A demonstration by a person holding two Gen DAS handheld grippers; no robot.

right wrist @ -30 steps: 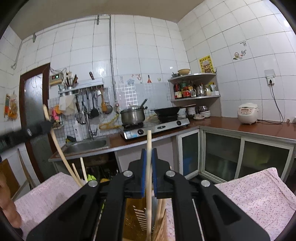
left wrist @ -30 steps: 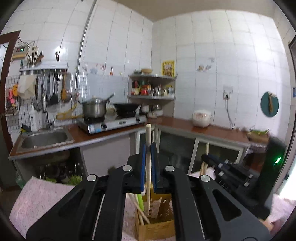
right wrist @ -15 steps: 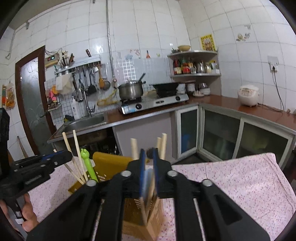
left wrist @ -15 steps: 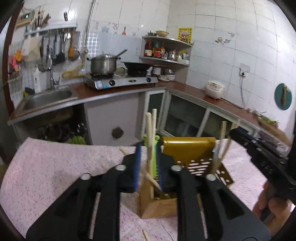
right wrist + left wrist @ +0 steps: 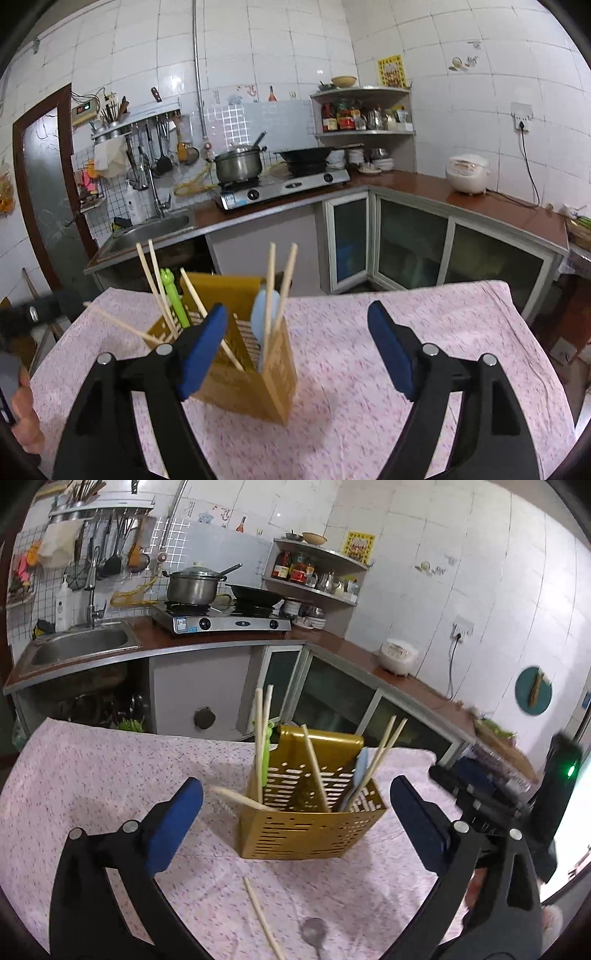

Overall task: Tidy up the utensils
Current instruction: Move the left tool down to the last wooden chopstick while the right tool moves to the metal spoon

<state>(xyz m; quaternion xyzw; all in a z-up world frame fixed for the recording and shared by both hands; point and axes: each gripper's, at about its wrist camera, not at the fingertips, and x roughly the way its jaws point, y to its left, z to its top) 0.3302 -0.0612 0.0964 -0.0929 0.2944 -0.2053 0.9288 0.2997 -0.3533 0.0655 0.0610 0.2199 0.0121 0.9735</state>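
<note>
A yellow slotted utensil holder (image 5: 306, 830) stands on the pink flowered tablecloth (image 5: 92, 775). It holds several wooden chopsticks (image 5: 314, 768), a green utensil (image 5: 265, 755) and a pale blue spoon (image 5: 357, 779). My left gripper (image 5: 295, 827) is open and empty, its jaws wide on either side of the holder, in front of it. One loose chopstick (image 5: 263, 919) and a metal spoon (image 5: 314, 932) lie on the cloth near me. In the right wrist view the holder (image 5: 255, 384) sits just left of my right gripper (image 5: 297, 350), which is open and empty.
The other gripper (image 5: 487, 797) shows at the right of the left wrist view. Behind the table are a sink (image 5: 79, 646), a gas stove with a pot (image 5: 192, 587) and a wok, a corner shelf and a rice cooker (image 5: 467, 173).
Both grippers held a chopstick upright one second ago. Both lowered to the holder, let go and opened wide. The chopsticks now stand in the holder, and both grippers have drawn back.
</note>
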